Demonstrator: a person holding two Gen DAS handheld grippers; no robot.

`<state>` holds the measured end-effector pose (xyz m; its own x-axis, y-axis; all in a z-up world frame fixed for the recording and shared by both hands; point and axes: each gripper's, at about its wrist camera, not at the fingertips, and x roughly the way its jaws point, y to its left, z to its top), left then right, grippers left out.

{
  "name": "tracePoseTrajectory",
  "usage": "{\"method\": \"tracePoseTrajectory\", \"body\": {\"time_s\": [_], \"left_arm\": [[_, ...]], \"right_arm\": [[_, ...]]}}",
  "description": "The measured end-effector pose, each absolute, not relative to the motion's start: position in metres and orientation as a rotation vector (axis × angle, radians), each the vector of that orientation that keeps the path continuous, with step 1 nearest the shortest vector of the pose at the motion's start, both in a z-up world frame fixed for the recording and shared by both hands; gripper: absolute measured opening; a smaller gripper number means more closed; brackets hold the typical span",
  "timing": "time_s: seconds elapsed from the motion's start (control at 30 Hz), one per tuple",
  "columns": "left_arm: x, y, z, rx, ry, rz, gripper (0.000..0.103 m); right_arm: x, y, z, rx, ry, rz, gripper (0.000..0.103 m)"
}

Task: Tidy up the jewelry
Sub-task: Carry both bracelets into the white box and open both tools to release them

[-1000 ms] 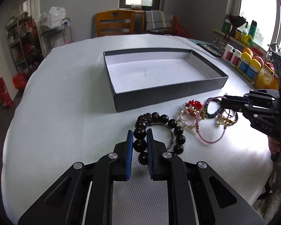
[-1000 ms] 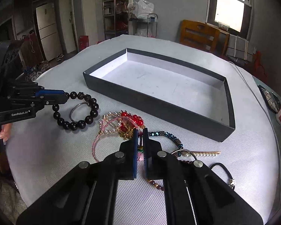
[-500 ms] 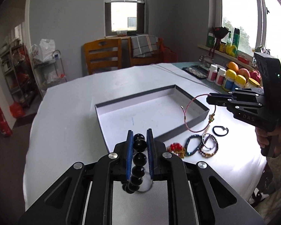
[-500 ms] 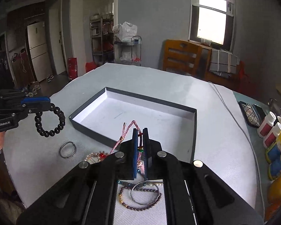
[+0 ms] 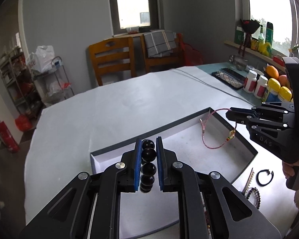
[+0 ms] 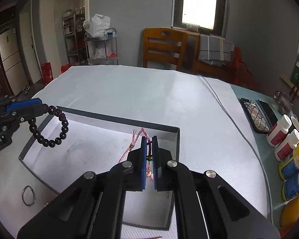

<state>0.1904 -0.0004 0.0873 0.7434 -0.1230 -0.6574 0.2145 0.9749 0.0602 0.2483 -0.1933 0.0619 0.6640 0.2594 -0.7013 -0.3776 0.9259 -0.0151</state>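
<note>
Your dark bead bracelet (image 5: pixel 148 160) is pinched between the blue pads of your left claw (image 5: pixel 148 153) and hangs over the near-left corner of the shallow grey box (image 6: pixel 117 120); a second ago it lay on the tabletop (image 5: pixel 113 107) with the claw just closing round it. Your pink cord bracelet (image 5: pixel 211 131) is clamped in the right claw (image 6: pixel 149 155), whose jaws are nearly together on the thin cord, and it dangles over the box's right end, where a second ago it was still in the tangled pile. Both claws have risen and come forward over the box since then. In the right wrist view most of the cord is hidden between the pads, and only a loop and one gold tip show past them. In the left wrist view the leftover jewellery at the lower right is cut off by the claw body: you can make out one black ring (image 5: pixel 265 177) and part of a dark beaded strand (image 5: pixel 253 194), the rest unclear. One metal ring (image 6: pixel 28 198) lies alone on the tabletop left of the box. One box, two bracelets lifted.
</note>
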Motion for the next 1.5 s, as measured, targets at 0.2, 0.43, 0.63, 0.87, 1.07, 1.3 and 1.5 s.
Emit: {"method": "tracePoseTrajectory", "body": {"time_s": [0.2, 0.43, 0.63, 0.87, 1.07, 1.3, 1.5], "left_arm": [[0.214, 0.029, 0.057, 0.041, 0.794, -0.119, 0.015], [0.222, 0.056, 0.031, 0.038, 0.862, -0.033, 0.015], [0.226, 0.053, 0.02, 0.073, 0.885, -0.015, 0.015], [0.221, 0.048, 0.027, 0.088, 0.854, -0.033, 0.036], [0.208, 0.041, 0.04, 0.074, 0.81, -0.054, 0.067], [0.181, 0.037, 0.059, 0.078, 0.731, -0.047, 0.093], [0.145, 0.042, 0.077, 0.044, 0.663, -0.064, 0.096]], "right_arm": [[0.269, -0.192, 0.037, -0.098, 0.845, 0.362, 0.005], [0.277, -0.192, 0.014, -0.13, 0.9, 0.3, 0.005], [0.278, -0.186, 0.012, -0.16, 0.9, 0.302, 0.005], [0.274, -0.188, 0.019, -0.156, 0.881, 0.334, 0.026], [0.266, -0.198, 0.028, -0.109, 0.862, 0.358, 0.05], [0.231, -0.212, 0.048, -0.059, 0.799, 0.398, 0.096], [0.192, -0.232, 0.069, -0.046, 0.75, 0.384, 0.097]]}}
